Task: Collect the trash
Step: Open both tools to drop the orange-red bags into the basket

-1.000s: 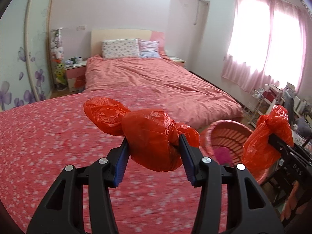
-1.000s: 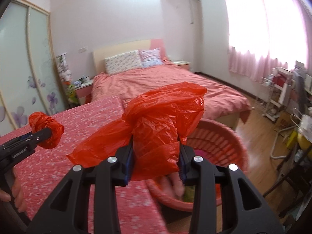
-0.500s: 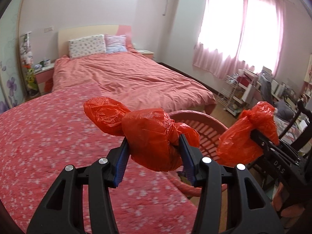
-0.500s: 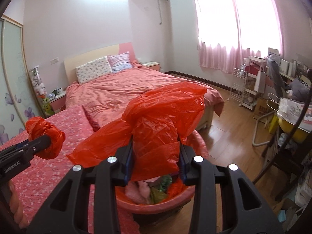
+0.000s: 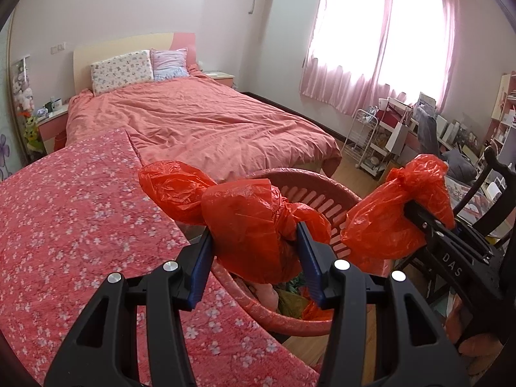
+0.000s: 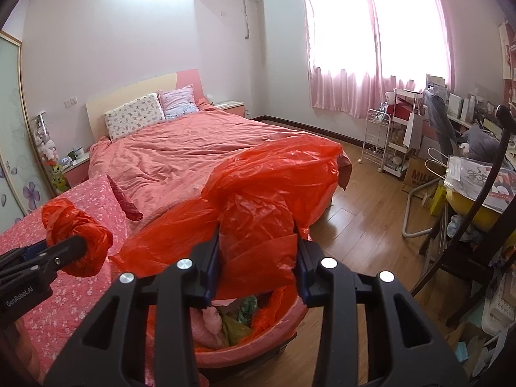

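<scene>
The left gripper (image 5: 254,254) is clenched on a crumpled red bag (image 5: 248,225). Its blue fingers (image 5: 201,271) squeeze the bag from both sides, and a puffy end of the bag sticks out to the left. The bag hangs in the air over the near edge of a pink basket (image 5: 325,200).

The right gripper (image 6: 258,261) is clenched on a bigger red bag (image 6: 258,200). This bag spreads wide above the fingers (image 6: 211,267) and flops down to the left. It also hangs over the basket (image 6: 283,325). Inside the basket lie some soft things, pink and green, and more red plastic.

The basket stands on the wood floor (image 6: 361,225), just beside the right edge of a table with a pink flower cloth (image 5: 74,225). The left gripper is over that edge of the table.

In the left wrist view, the right gripper (image 5: 419,219) shows at the right side with its red bag (image 5: 390,222). In the right wrist view, the left gripper (image 6: 71,245) shows at the left side with its red bag (image 6: 74,235).

Behind the table is a big bed (image 6: 200,154) with a pink cover and two pillows (image 6: 135,119). Pink curtains (image 6: 371,48) hang at the bright window.
</scene>
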